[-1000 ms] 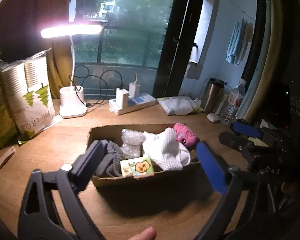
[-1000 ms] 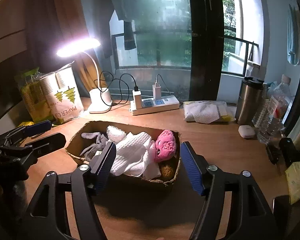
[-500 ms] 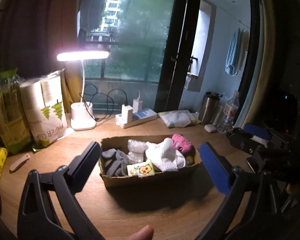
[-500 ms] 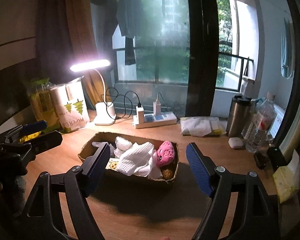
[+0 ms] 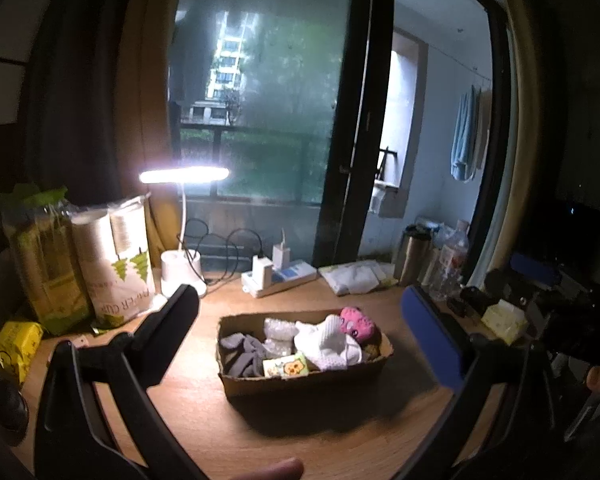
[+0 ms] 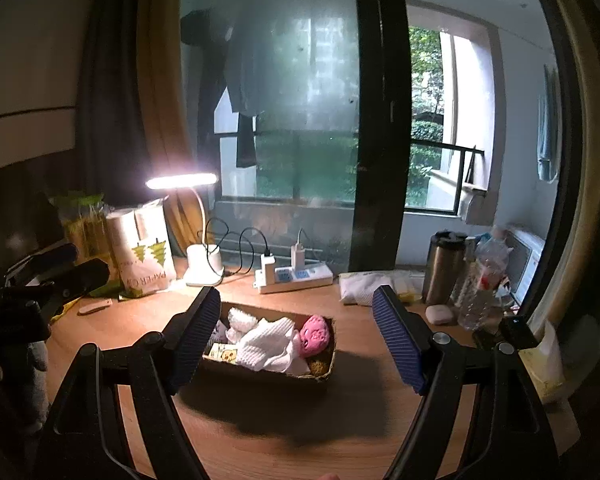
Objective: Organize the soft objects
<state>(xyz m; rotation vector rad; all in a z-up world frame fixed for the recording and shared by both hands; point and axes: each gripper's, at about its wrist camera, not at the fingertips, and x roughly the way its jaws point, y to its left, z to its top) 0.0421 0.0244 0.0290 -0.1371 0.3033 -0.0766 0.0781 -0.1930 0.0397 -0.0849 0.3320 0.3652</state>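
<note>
Both grippers pull back and up from brown cardboard box (image 5: 306,376) of soft items; left gripper (image 5: 300,332) and right gripper (image 6: 296,340) jaws apart, empty.

Left hand-held gripper (image 5: 298,330) — black frame, blue ribbed pads, right hand-held gripper (image 6: 296,338) — silver screws

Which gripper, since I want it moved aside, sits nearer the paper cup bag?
Left. The left gripper hovers just in front of the paper cup bag; the right gripper faces the cardboard box, farther right.
</note>
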